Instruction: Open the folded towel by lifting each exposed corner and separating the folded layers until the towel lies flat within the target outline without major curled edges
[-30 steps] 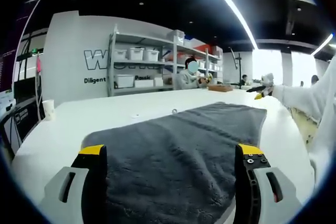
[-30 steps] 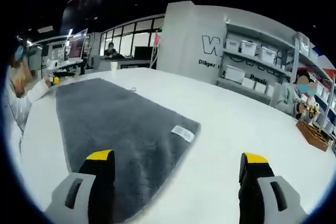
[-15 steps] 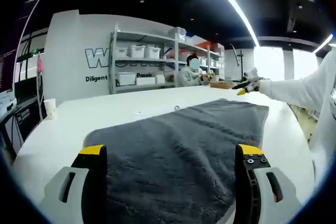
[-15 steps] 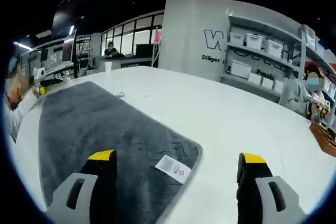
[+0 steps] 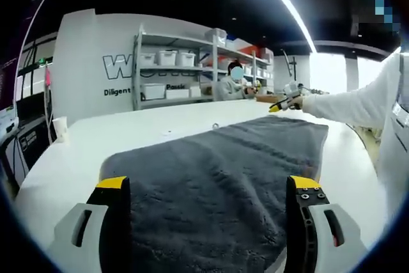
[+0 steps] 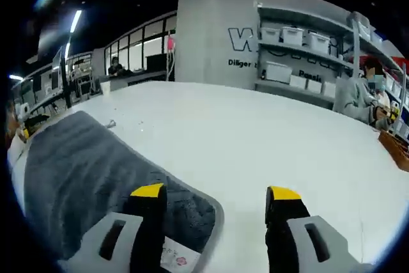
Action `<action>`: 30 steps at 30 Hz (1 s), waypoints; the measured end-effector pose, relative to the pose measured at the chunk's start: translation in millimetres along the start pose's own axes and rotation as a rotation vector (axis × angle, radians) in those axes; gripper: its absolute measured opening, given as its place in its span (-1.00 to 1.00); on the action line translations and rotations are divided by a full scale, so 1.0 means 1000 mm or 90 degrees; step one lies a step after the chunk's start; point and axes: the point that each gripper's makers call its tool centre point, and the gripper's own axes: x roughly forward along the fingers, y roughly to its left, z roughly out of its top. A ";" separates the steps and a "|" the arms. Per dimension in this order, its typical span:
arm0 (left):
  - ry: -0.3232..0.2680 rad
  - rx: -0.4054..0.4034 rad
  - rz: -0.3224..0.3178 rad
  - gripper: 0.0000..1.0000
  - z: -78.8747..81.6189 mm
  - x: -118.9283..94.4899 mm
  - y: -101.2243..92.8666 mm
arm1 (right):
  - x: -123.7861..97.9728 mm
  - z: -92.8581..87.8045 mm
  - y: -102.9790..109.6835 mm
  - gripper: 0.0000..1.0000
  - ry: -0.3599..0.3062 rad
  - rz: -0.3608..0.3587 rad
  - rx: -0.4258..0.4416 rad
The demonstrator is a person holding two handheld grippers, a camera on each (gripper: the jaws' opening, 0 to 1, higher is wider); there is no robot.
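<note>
A dark grey towel (image 5: 217, 171) lies spread on the white table (image 5: 77, 158), reaching away from my left gripper (image 5: 208, 187). That gripper is open and hovers over the towel's near end with nothing between its jaws. At the towel's far right corner a white-sleeved arm holds my right gripper (image 5: 281, 103). In the right gripper view, the right gripper (image 6: 216, 194) is open just above the towel's (image 6: 83, 177) rounded corner. Its left jaw is over the cloth and its right jaw over bare table (image 6: 268, 132). A white care label (image 6: 174, 257) sits at that corner beside the left jaw.
A paper cup (image 5: 59, 130) stands at the table's left edge. A small metal ring (image 5: 215, 125) lies on the table beyond the towel. Shelves with white bins (image 5: 172, 75) and a seated person (image 6: 354, 97) are behind the table. A wooden box (image 6: 395, 148) sits at the right.
The right gripper has moved in low over the towel's labelled corner, and its jaws stand closer together. In the left gripper view it slid left along the far end. The left gripper stayed put.
</note>
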 end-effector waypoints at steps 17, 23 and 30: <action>0.019 0.005 -0.005 0.99 -0.007 0.005 -0.002 | 0.012 -0.012 -0.032 0.03 0.016 -0.074 -0.060; 0.025 0.003 -0.002 0.99 -0.010 0.005 0.000 | 0.018 -0.007 -0.041 0.11 0.023 -0.092 -0.070; 0.027 0.000 0.000 0.99 -0.011 0.005 0.000 | 0.005 -0.006 -0.047 0.15 0.019 -0.097 -0.043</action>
